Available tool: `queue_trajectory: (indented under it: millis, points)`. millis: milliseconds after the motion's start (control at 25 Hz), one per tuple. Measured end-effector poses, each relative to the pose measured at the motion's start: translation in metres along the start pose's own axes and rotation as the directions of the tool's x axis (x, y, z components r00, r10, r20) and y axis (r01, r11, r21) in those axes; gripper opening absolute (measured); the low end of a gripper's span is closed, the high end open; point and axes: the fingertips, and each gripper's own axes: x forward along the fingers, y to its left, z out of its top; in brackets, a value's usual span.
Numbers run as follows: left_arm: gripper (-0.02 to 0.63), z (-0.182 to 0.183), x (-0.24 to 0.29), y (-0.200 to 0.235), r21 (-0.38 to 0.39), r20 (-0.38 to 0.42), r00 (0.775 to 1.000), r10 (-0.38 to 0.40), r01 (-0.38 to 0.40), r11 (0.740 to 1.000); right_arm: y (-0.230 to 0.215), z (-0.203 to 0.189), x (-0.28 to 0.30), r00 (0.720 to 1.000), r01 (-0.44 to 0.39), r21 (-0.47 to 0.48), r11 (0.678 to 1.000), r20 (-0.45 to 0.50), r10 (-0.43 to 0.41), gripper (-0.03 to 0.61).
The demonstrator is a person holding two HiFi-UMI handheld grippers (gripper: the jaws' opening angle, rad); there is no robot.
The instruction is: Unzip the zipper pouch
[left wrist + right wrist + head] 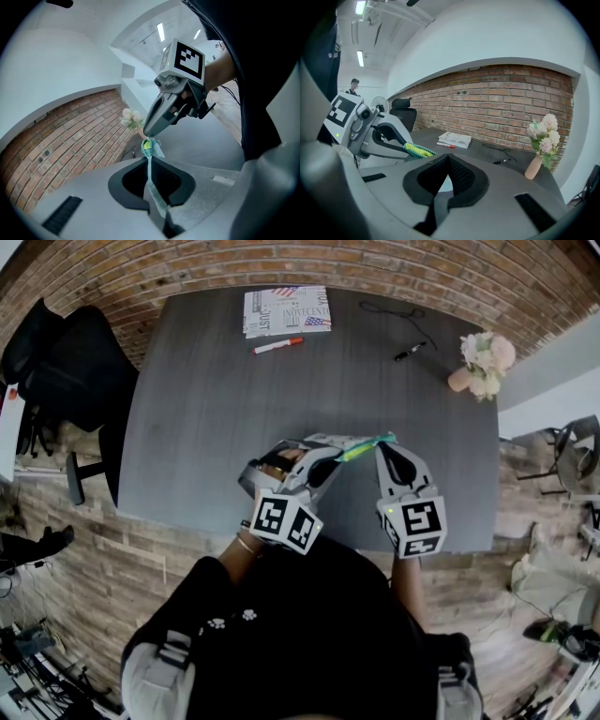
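Observation:
Between my two grippers, a little above the near edge of the dark grey table (216, 418), hangs a green, yellow and pale blue zipper pouch (361, 447). My left gripper (334, 455) is shut on its left end. My right gripper (383, 445) is shut on its right end. In the left gripper view the pouch (149, 161) runs as a thin strip out of my shut left gripper (151, 180) up to the right gripper (147, 137). In the right gripper view the left gripper (405, 149) pinches the green pouch (418, 150), and a pale blue bit shows between the right gripper's (446, 168) jaws. Whether that bit is the zip pull I cannot tell.
At the table's far side lie a printed booklet (286, 310), a red marker (277, 345), a black pen (410, 352) and a thin cable (389, 310). A vase of pale flowers (483, 365) stands at the far right. A black office chair (66, 362) is left of the table.

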Motion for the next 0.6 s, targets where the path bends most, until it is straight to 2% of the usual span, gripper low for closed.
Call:
queue_trajectory:
  millis: [200, 600]
  points:
    - [0.009, 0.001, 0.0, -0.001, 0.004, -0.002, 1.0, -0.002, 0.002, 1.0, -0.004, -0.003, 0.001, 1.0, -0.002, -0.024, 1.0, 0.013, 0.003, 0.0]
    - [0.009, 0.001, -0.001, -0.002, -0.011, 0.008, 1.0, -0.008, 0.008, 1.0, -0.012, -0.004, -0.004, 0.999, 0.036, 0.002, 0.999, -0.019, -0.036, 0.0]
